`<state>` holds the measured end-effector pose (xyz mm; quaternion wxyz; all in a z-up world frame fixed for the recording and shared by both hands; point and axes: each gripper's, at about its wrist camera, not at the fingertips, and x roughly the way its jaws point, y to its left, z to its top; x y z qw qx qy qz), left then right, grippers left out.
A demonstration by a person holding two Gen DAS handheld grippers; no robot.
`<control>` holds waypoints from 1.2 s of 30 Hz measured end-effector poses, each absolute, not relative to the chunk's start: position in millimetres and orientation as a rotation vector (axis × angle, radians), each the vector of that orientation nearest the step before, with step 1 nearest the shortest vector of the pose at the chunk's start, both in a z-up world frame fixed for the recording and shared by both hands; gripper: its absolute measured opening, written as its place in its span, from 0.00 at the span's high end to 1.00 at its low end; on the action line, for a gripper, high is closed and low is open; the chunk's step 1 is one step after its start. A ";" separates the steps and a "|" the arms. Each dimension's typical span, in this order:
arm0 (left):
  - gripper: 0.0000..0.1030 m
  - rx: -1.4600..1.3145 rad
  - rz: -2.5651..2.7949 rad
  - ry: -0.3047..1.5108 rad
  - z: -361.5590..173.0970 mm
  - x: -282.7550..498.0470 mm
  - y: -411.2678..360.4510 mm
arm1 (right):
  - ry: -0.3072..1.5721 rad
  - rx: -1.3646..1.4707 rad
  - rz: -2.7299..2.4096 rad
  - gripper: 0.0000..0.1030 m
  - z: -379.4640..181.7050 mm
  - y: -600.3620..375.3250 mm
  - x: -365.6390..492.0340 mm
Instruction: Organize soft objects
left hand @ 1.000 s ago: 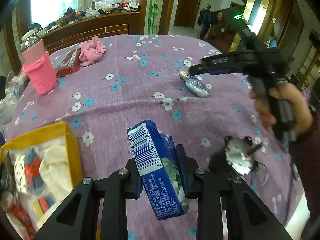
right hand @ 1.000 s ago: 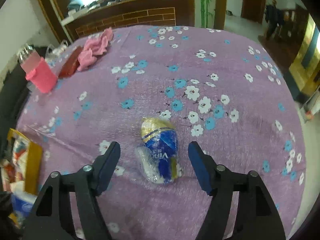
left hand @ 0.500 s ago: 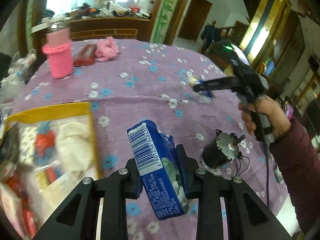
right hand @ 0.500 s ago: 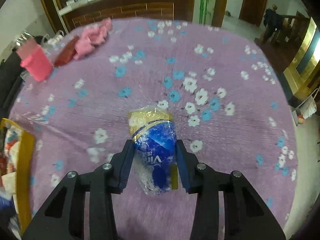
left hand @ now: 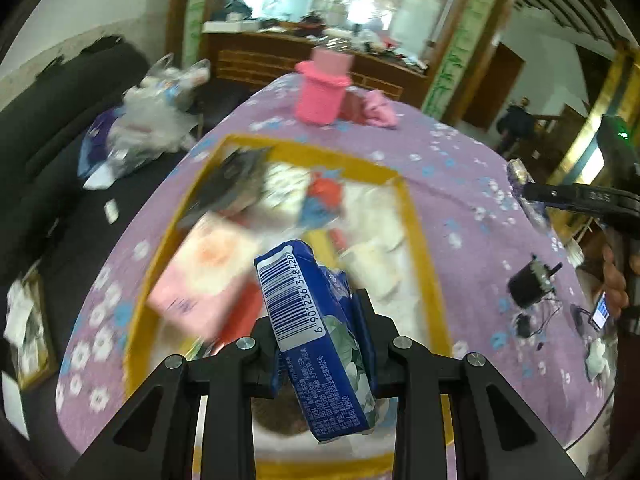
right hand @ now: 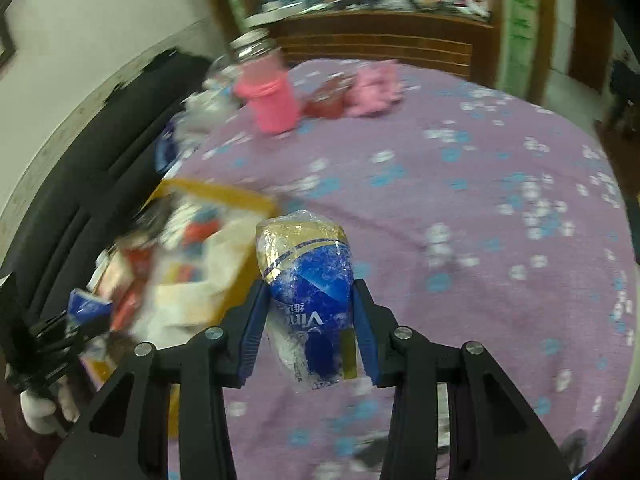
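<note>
My left gripper is shut on a blue tissue pack with a barcode and holds it above the yellow box, which holds several soft items. My right gripper is shut on a blue and gold tissue roll in clear wrap, lifted above the purple flowered tablecloth. The yellow box lies to its left. The right gripper with the roll also shows at the right of the left wrist view.
A pink sleeved jar, a red packet and a pink cloth stand at the table's far side. A small black motor with wires lies at the right. A dark sofa with plastic bags is to the left.
My left gripper swung left with the tissue pack until it is over the yellow box. My right gripper closed on the tissue roll, lifted it and moved toward the box.
</note>
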<state>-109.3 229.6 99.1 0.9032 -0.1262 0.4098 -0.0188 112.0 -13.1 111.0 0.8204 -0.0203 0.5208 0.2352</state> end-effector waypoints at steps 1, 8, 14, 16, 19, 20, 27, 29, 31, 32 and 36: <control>0.73 -0.275 -0.026 0.855 94.5 -116.8 237.4 | 1.116 -0.047 0.519 0.62 107.7 -3.3 108.0; 0.71 -0.274 0.048 0.878 79.4 -135.5 260.4 | 1.147 -0.084 0.635 0.61 84.9 73.8 87.0; 0.63 -0.236 0.077 0.876 71.5 -126.7 261.9 | 1.179 -0.069 0.739 0.61 72.6 131.2 82.1; 0.59 -0.208 0.088 0.880 66.4 -124.4 259.4 | 1.190 -0.076 0.751 0.60 64.5 152.5 82.3; 0.42 -0.211 0.062 0.887 59.2 -116.0 255.8 | 1.207 -0.060 0.724 0.57 50.6 170.3 86.7; 0.35 -0.211 0.057 0.884 58.9 -115.7 257.2 | 1.231 -0.031 0.721 0.55 42.3 173.8 90.7; 0.21 -0.200 0.045 0.808 68.9 -137.1 264.6 | 1.217 0.106 0.695 0.48 34.6 164.4 101.1; 0.21 -0.190 0.051 0.788 70.1 -143.3 265.1 | 1.178 0.095 0.680 0.48 44.5 159.9 99.4; 0.20 -0.177 0.062 0.761 72.1 -149.6 264.3 | 1.136 0.083 0.672 0.48 57.8 151.8 92.8; 0.19 -0.167 0.069 0.742 74.0 -153.5 262.8 | 1.112 0.084 0.668 0.48 65.2 146.1 88.0; 0.00 -0.063 0.201 0.572 95.0 -177.4 249.2 | 0.992 0.064 0.645 0.48 94.1 119.3 58.7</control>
